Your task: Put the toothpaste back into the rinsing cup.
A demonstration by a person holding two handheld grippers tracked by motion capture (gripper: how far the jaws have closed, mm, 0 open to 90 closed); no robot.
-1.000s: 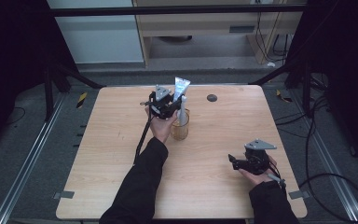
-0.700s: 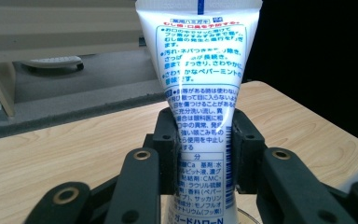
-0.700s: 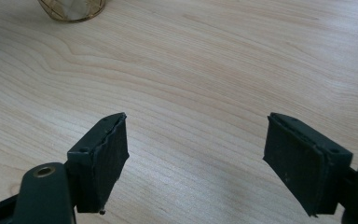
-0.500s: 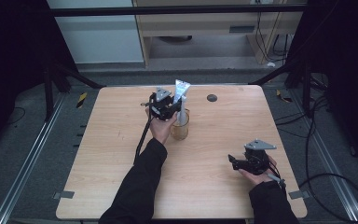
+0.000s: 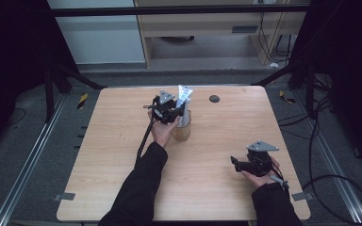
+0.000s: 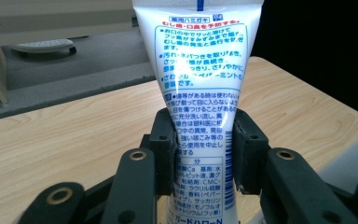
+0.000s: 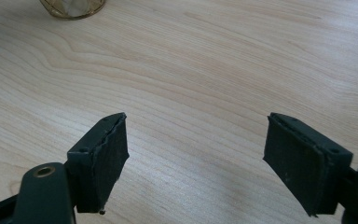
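White toothpaste tube point(image 6: 200, 93) stands upright between the left gripper point(image 5: 168, 109), whose jaws have just been opening, above a cup point(image 5: 182, 133). Bare wooden table point(image 5: 217, 141) lies around the right gripper point(image 7: 196, 158), its jaws wide and empty.

We see light wooden table point(image 5: 122, 141) on grey floor point(image 5: 28, 155), metal rails point(image 5: 26, 165) alongside, beige cabinet point(image 5: 207, 23) behind, black cables point(image 5: 330, 141) at right, dark surroundings.
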